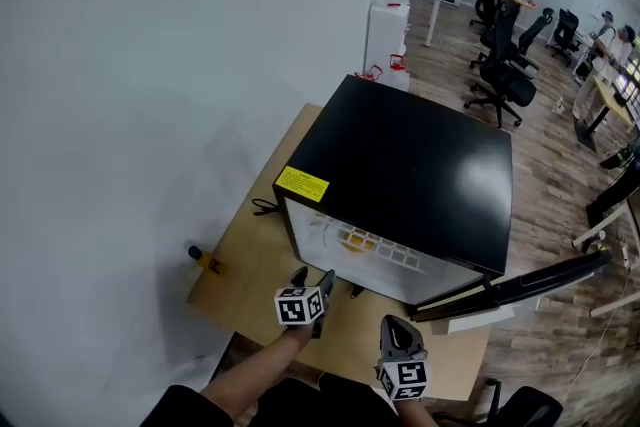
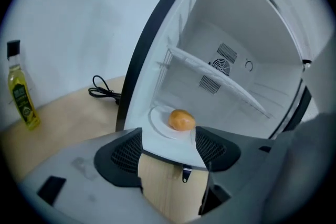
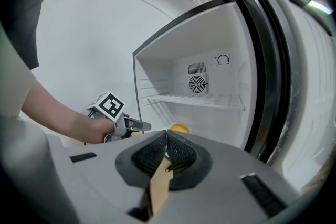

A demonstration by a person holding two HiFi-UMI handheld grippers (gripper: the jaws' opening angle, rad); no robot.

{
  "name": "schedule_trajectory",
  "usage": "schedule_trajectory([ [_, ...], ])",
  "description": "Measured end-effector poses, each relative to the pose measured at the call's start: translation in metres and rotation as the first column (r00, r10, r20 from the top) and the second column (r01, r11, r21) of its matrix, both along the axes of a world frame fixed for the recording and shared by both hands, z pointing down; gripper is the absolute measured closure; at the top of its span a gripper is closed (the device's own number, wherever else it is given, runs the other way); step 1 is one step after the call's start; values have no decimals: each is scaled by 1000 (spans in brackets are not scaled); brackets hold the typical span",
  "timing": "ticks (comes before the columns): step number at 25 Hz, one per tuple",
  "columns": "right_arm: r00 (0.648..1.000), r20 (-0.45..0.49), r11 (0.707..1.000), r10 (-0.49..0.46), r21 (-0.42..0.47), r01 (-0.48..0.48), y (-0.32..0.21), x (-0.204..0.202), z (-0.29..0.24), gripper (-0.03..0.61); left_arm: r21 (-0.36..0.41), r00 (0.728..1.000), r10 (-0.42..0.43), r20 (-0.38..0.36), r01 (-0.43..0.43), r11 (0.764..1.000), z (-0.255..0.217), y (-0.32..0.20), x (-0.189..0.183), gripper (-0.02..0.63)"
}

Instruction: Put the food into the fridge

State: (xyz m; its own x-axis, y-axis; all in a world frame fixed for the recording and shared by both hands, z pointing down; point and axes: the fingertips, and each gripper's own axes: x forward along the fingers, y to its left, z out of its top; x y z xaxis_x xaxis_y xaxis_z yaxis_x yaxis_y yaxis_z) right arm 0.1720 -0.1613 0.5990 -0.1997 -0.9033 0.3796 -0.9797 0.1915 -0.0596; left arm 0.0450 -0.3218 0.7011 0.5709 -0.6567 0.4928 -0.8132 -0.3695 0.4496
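We look along our right gripper: its jaws are pressed together at the tips with nothing between them, and a sliver of wooden table shows through the gap lower down. Ahead stands the fridge, open, white inside. A shelf crosses it about halfway up, with a round fan grille on the back wall above it. On the fridge floor, just above our jaw tips, lies a round orange piece of food. The door stands open at right. From the left, a hand holds the left gripper, which points at the opening, near the food and apart from it.
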Motion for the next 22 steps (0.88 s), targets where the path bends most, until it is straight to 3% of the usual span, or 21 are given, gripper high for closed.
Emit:
schedule_trajectory([
  [3, 1000, 14, 1000, 2, 21, -3, 14, -10, -13, 518, 108, 998, 56, 31, -59, 992, -30, 30, -6, 322],
  [6, 1000, 28, 999, 11, 48, -13, 36, -20, -31, 518, 212, 990, 117, 83, -132, 968, -56, 76, -19, 324],
  [13, 997, 29, 991, 65, 118, -68, 92, -52, -74, 518, 308, 988, 142, 53, -151, 939, -112, 184, -64, 338],
  [18, 993, 57, 985, 104, 135, -111, 142, -86, -86, 518, 365, 981, 181, -69, -144, 920, -161, 254, -87, 523],
  [20, 992, 44, 983, 116, 141, -121, 164, -101, -87, 518, 387, 978, 201, -54, -165, 907, -171, 280, -94, 578],
  [22, 990, 27, 979, 139, 146, -141, 185, -110, -89, 518, 402, 976, 217, -8, -196, 895, -174, 300, -101, 586],
])
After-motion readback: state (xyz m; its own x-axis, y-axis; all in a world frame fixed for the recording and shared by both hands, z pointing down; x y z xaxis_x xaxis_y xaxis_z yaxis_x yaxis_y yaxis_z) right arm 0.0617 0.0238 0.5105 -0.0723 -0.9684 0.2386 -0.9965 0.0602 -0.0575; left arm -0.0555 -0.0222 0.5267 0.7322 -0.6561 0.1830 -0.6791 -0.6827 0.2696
